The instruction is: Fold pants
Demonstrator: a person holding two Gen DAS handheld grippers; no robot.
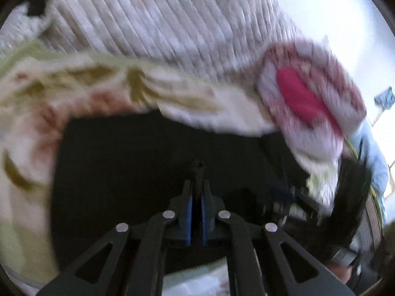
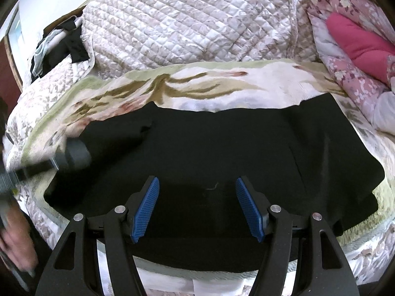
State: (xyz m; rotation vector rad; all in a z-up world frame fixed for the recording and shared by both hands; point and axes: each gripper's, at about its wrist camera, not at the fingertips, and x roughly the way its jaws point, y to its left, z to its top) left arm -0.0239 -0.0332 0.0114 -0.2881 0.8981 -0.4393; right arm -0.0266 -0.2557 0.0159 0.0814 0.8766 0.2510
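Note:
Black pants (image 2: 209, 148) lie spread flat on a floral blanket (image 2: 222, 86) on a bed. My right gripper (image 2: 197, 185) is open, its blue pads (image 2: 145, 209) wide apart just above the near part of the pants. My left gripper (image 1: 196, 180) is shut on a fold of the black pants (image 1: 148, 160); a dark pinch of cloth sticks out between the tips. The left wrist view is blurred by motion. The left gripper's body (image 2: 74, 155) shows at the left in the right wrist view, over the pants' left edge.
A quilted pale bedspread (image 2: 185, 19) rises behind the blanket. A pink-flowered duvet with a magenta pillow (image 2: 358, 44) lies at the right. Dark clothes (image 2: 61, 42) are piled at the far left. A hand (image 2: 14, 241) shows at the lower left.

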